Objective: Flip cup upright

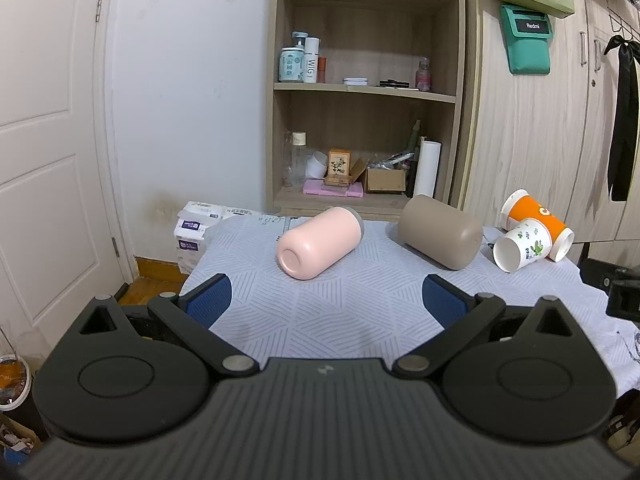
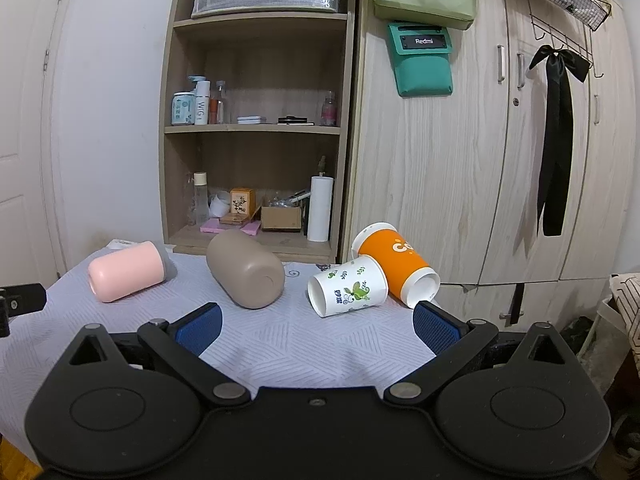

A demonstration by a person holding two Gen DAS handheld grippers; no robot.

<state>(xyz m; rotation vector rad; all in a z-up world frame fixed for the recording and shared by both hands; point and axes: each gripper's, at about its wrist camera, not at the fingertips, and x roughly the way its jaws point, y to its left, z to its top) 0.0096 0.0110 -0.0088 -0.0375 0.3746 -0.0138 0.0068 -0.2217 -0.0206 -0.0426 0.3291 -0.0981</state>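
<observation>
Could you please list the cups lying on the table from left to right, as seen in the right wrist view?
Pink cylindrical cup on its side → taupe cylindrical cup on its side → white paper cup with green leaf print → orange paper cup, which touches the white one from behind.

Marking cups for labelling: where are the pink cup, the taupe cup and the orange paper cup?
pink cup (image 1: 320,242), left wrist view, its side wall.
taupe cup (image 2: 244,274), right wrist view, its side wall.
orange paper cup (image 2: 394,266), right wrist view, its printed side.
</observation>
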